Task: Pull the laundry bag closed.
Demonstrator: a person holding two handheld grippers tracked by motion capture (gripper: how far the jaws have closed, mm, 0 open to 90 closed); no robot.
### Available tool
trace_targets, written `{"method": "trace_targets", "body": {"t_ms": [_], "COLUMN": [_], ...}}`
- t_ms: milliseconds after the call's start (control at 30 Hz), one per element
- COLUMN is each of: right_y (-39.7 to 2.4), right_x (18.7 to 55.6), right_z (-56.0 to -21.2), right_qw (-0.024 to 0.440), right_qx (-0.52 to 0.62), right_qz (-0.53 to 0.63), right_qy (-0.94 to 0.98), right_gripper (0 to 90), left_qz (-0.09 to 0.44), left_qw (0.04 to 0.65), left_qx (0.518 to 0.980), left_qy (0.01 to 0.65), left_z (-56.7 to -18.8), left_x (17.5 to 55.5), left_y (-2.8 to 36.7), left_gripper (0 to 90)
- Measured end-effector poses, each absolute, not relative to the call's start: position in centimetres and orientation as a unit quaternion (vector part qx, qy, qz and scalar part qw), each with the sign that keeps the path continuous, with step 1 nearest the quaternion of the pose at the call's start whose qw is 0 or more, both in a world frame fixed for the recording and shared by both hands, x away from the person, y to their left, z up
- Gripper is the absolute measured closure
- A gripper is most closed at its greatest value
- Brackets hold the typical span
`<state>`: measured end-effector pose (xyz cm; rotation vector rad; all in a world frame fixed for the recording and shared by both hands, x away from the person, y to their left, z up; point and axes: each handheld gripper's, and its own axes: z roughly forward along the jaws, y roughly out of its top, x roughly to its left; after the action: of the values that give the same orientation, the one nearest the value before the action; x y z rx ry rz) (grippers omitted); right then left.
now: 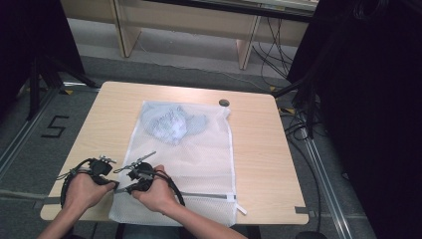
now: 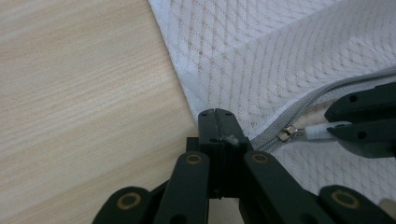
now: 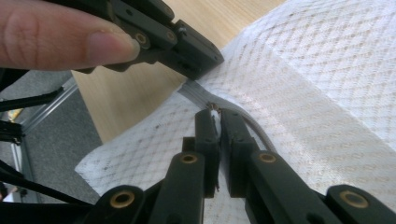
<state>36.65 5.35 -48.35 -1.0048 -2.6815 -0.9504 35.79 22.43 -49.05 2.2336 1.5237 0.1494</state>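
Right gripper (image 3: pixel 215 112) clamped on zipper pull (image 2: pixel 322 131), left gripper (image 2: pixel 216 113) pinching mesh bag (image 1: pixel 199 149) edge, wooden table (image 1: pixel 259 149), grey floor (image 1: pixel 30 139).

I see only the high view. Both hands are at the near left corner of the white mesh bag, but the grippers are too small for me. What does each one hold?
Observer: The right gripper is shut on the zipper pull; the left gripper view shows its jaws pinching the white tab.
Operator: And the left one?
Observer: The left gripper is shut on the bag's edge, right at the end of the grey zipper.
Operator: Is the zipper open or closed there?
Observer: The slider sits close to that corner end, beside the left jaws.
Operator: What is inside the bag?
Observer: The high view shows that too: a pale blue garment at the far end.
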Motion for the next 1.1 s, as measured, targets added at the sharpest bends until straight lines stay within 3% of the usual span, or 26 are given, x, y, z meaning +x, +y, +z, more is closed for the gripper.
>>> {"method": "trace_targets", "body": {"t_ms": [1100], "right_y": [4.1], "right_x": [36.3], "right_z": [-47.8], "right_qw": [0.043], "right_qx": [-0.324], "right_qz": [-0.311], "right_qy": [-0.892], "right_gripper": [87.0], "left_qz": [0.053], "left_qw": [0.219], "left_qx": [0.805], "left_qy": [0.55], "left_z": [-49.1], "left_x": [35.8], "left_y": [22.5], "left_gripper": [89.9]}}
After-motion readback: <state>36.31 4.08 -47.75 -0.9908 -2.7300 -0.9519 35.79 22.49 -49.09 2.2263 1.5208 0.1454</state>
